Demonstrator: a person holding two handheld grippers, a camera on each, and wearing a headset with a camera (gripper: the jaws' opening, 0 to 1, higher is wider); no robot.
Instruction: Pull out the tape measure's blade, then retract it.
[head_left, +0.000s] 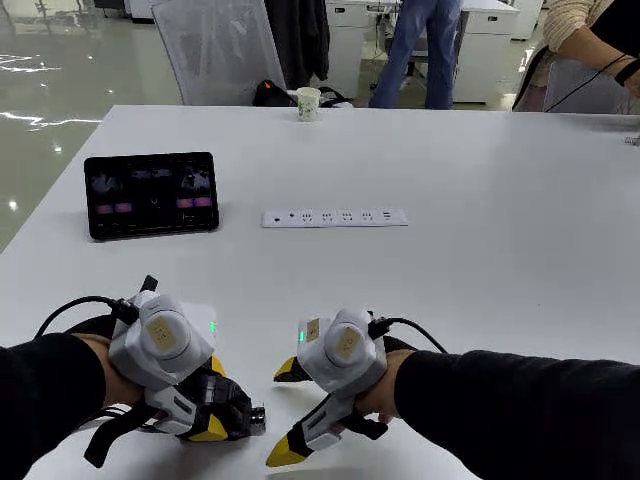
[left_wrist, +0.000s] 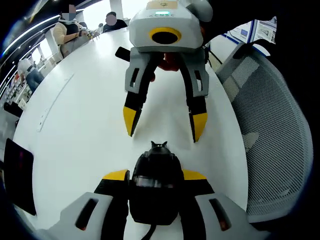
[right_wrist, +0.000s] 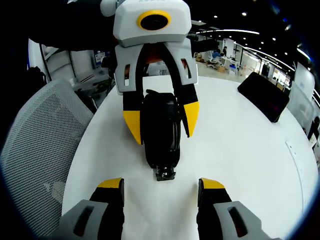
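Observation:
A black tape measure (head_left: 232, 405) sits between the yellow-tipped jaws of my left gripper (head_left: 220, 400), which is shut on its case near the table's front edge. In the left gripper view the case (left_wrist: 155, 187) lies between the left gripper (left_wrist: 155, 175) jaws, blade hook pointing ahead. My right gripper (head_left: 284, 412) faces it from the right, open, its jaws apart on either side of the hook's line. From the right gripper view, the tape measure (right_wrist: 160, 130) hangs in the left gripper (right_wrist: 161, 125), and its metal hook (right_wrist: 164, 174) sits just ahead of the right gripper (right_wrist: 161, 184), untouched.
On the white table (head_left: 480, 270) lie a dark tablet (head_left: 151, 194) at the left, a white power strip (head_left: 335, 217) in the middle and a paper cup (head_left: 308, 103) at the far edge. A mesh chair (left_wrist: 270, 125) stands beside the table. People stand beyond it.

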